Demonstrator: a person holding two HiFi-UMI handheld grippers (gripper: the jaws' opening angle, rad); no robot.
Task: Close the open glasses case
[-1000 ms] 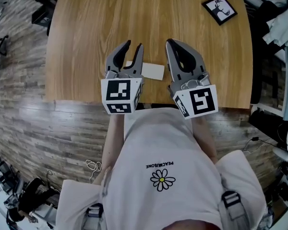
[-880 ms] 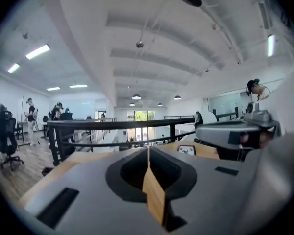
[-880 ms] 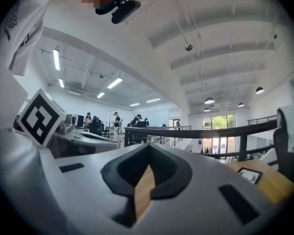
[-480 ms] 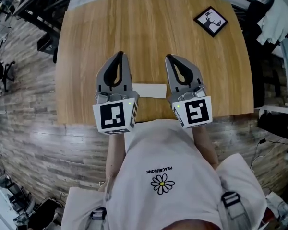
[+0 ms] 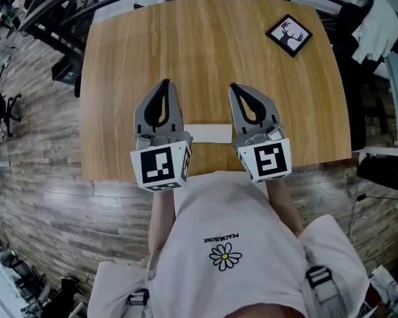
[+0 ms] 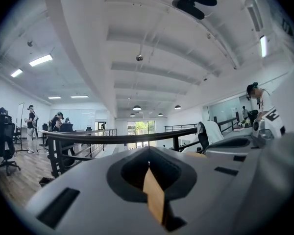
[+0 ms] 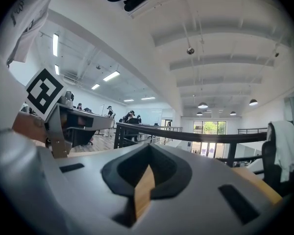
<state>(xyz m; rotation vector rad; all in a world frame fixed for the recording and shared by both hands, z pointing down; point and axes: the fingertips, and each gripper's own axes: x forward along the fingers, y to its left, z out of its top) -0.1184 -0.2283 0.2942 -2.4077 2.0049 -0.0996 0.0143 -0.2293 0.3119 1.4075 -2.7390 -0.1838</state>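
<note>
A flat white glasses case (image 5: 209,133) lies on the wooden table (image 5: 212,52) near its front edge, with its lid down as far as the head view shows. My left gripper (image 5: 162,83) hovers just left of the case, its jaws shut with nothing between them. Just right of the case is my right gripper (image 5: 233,87), also shut and empty. Both point level across the table, away from the person. The left gripper view shows the left gripper (image 6: 148,151) with its jaws pressed together. The right gripper (image 7: 148,146) looks the same in its own view. Neither gripper view shows the case.
A black framed deer picture (image 5: 289,34) lies at the table's far right corner. A dark railing (image 6: 112,138) runs beyond the far edge, and a chair with a white garment (image 7: 280,146) stands to the right. Wood-pattern floor surrounds the table.
The left gripper's jaws went from open to shut, and it rose off the table beside the case. The right gripper stayed nearly where it was.
</note>
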